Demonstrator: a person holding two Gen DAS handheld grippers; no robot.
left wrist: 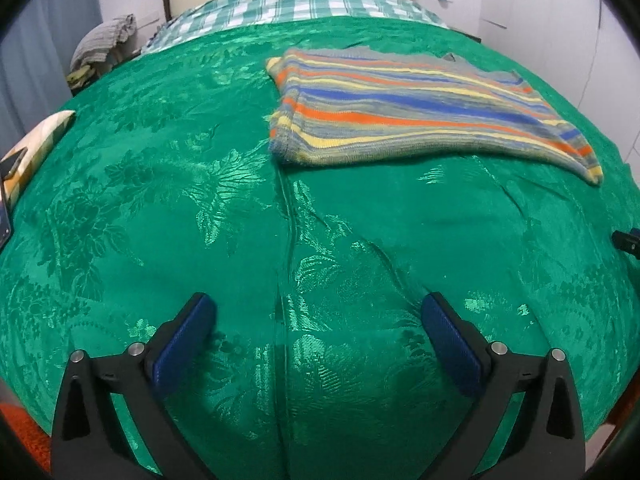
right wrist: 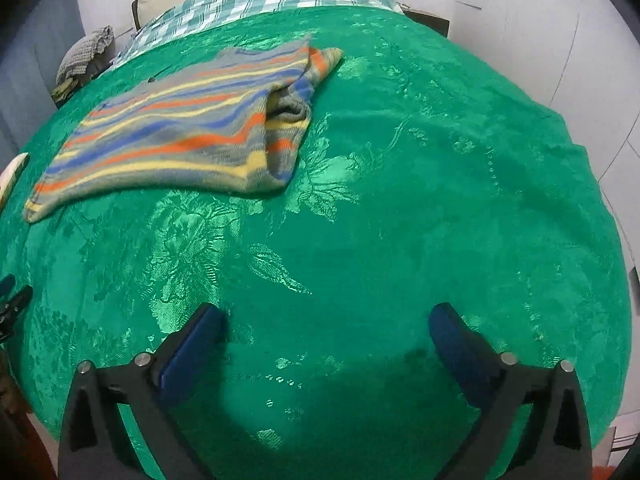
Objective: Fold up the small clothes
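Left gripper (left wrist: pixel 318 312): we see its jaws spread wide, holding nothing, above the green bedspread (left wrist: pixel 160 208).
Right gripper (right wrist: pixel 328 322): ours is equally wide apart, empty, touching no cloth.
Striped sweater (left wrist: pixel 420 108): we find it folded flat on the bedspread, well ahead of both grippers; ahead-right of the left, ahead-left of the right (right wrist: pixel 180 128).

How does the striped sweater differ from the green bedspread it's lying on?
The striped sweater is knit, with orange, blue, yellow and grey bands; the green bedspread is one colour, shiny, with a woven floral pattern. The sweater is folded into a small stack with doubled layers showing at its edge; the bedspread is spread in a single layer over the bed. The sweater covers only a far patch; the bedspread fills nearly the whole view. Both lie flat, and neither hand-held gripper touches the sweater.
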